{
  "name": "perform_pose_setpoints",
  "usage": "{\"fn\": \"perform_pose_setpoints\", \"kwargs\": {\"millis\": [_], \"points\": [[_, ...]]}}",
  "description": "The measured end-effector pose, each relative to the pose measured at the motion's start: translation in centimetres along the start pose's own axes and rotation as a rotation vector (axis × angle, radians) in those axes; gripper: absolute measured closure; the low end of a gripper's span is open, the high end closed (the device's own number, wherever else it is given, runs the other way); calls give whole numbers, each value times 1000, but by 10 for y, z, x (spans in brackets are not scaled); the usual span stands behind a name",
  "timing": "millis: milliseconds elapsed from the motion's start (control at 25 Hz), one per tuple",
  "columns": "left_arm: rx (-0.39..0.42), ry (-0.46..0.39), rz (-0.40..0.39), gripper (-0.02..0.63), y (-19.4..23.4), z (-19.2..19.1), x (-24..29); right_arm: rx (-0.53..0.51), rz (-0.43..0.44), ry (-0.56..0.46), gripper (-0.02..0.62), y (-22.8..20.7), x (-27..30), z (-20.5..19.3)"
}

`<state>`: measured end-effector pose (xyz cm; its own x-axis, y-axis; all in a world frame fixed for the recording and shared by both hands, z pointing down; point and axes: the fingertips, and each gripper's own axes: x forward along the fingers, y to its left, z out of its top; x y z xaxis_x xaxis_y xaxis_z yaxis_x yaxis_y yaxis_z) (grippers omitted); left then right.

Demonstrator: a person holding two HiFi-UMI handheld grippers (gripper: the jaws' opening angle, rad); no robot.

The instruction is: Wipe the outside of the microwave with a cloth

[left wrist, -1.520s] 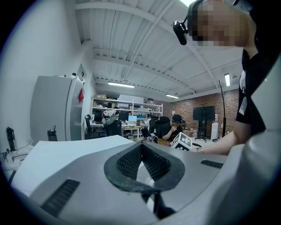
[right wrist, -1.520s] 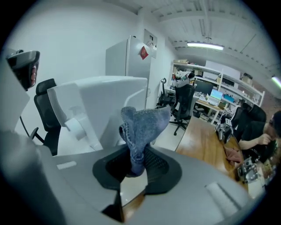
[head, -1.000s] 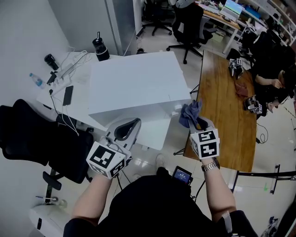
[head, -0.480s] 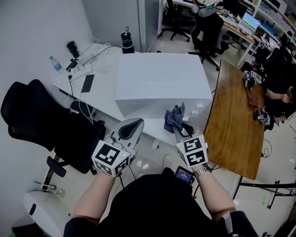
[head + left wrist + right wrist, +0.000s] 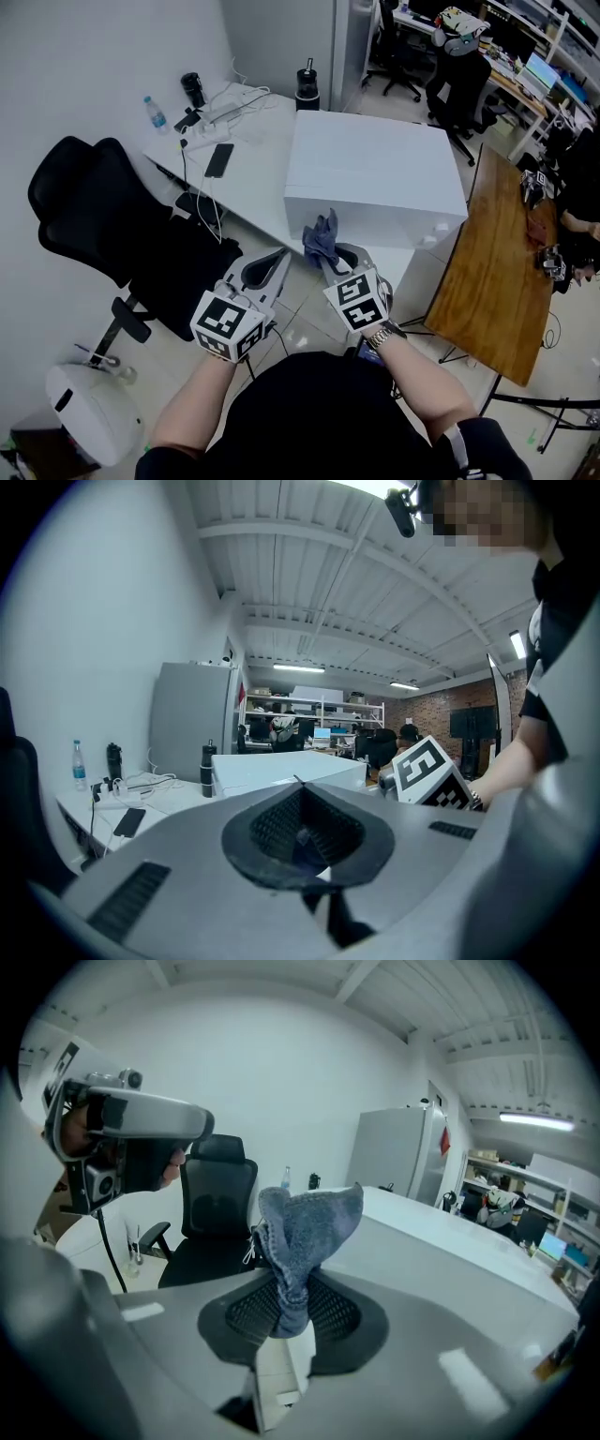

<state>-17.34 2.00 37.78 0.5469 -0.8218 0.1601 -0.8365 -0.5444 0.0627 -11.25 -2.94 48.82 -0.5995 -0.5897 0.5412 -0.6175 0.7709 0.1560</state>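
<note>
R gripper (image 5: pixel 330 259) pinches crumpled blue-grey cloth (image 5: pixel 322 239), L gripper (image 5: pixel 278 257) jaws pressed together, empty: I'd press cloth flat on white boxy microwave (image 5: pixel 375 173) at 12 o'clock, w/ overlapping strokes.

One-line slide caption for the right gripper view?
Blue-grey cloth clamped in the right claw, white microwave ahead, black office chair at left.
</note>
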Motion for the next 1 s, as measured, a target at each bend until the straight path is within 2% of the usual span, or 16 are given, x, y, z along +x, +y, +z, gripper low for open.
{"fn": "perform_pose_setpoints", "kwargs": {"millis": [440,1000], "points": [[-7,10,68,601,39,-12,-30,-50,15,-7,525,27,61,27],[-21,46,83,601,63,-25,-32,-25,-51,38,525,4,110,26]]}}
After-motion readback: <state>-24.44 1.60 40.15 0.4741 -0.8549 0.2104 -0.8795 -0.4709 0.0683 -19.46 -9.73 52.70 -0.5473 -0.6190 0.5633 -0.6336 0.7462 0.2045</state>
